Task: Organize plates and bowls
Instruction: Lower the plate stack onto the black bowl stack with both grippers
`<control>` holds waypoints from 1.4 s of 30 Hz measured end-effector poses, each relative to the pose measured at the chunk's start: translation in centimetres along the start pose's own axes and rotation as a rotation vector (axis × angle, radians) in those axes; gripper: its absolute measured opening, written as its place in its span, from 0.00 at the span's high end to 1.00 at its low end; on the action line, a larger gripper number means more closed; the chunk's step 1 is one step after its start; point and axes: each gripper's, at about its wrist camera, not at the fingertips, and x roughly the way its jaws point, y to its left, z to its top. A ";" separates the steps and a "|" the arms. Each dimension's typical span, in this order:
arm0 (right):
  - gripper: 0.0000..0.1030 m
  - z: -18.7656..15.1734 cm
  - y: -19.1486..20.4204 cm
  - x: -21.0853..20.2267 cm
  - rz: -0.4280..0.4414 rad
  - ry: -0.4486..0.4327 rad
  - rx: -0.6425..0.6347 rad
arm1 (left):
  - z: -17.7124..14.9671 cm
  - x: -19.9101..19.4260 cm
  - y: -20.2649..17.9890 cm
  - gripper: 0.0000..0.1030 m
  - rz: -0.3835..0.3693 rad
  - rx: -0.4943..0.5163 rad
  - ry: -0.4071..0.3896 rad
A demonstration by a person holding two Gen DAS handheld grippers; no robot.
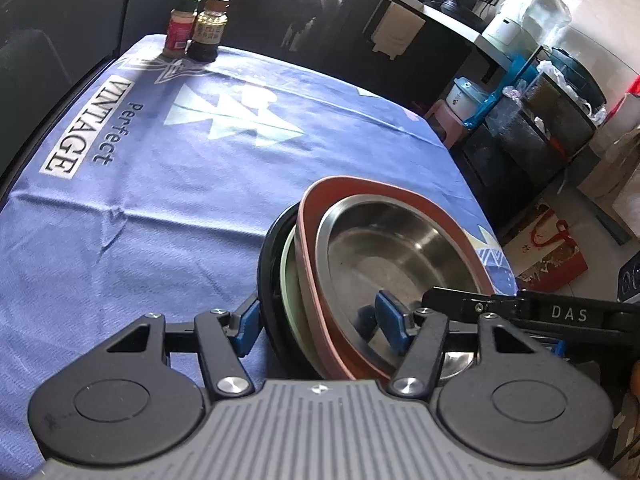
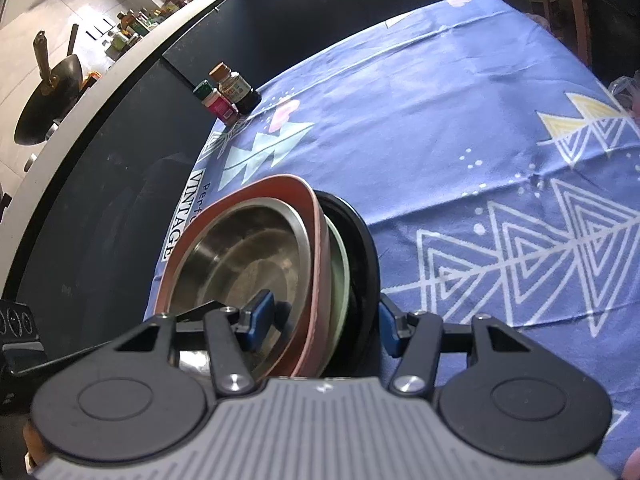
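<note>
Both grippers straddle the stack's rim: left gripper (image 1: 318, 320) and right gripper (image 2: 324, 320), fingers half open around the steel bowl (image 1: 396, 252), pink plate (image 1: 312, 264) and black plate (image 1: 268, 276) on the worktop (image 1: 160, 200). Whether the pads press yet, I cannot tell. Next, I judge: squeeze evenly, lift together.

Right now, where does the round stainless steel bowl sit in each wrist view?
Left wrist: round stainless steel bowl lower right of centre, nested in a pink dish.
Right wrist: the bowl lower left of centre.
Shared landmark: two spice bottles at the blue tablecloth's far edge.
</note>
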 end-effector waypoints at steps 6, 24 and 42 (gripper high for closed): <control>0.49 1.1 0.4 -0.2 0.001 -0.017 -0.011 | 0.7 -0.3 -0.7 0.44 0.007 0.017 -0.032; 0.49 5.9 2.7 0.5 0.007 -0.080 -0.070 | 5.8 -0.2 -0.9 0.44 0.000 0.064 -0.114; 0.49 12.2 2.1 5.6 0.005 -0.081 -0.075 | 12.1 5.1 0.5 0.44 0.012 0.054 -0.111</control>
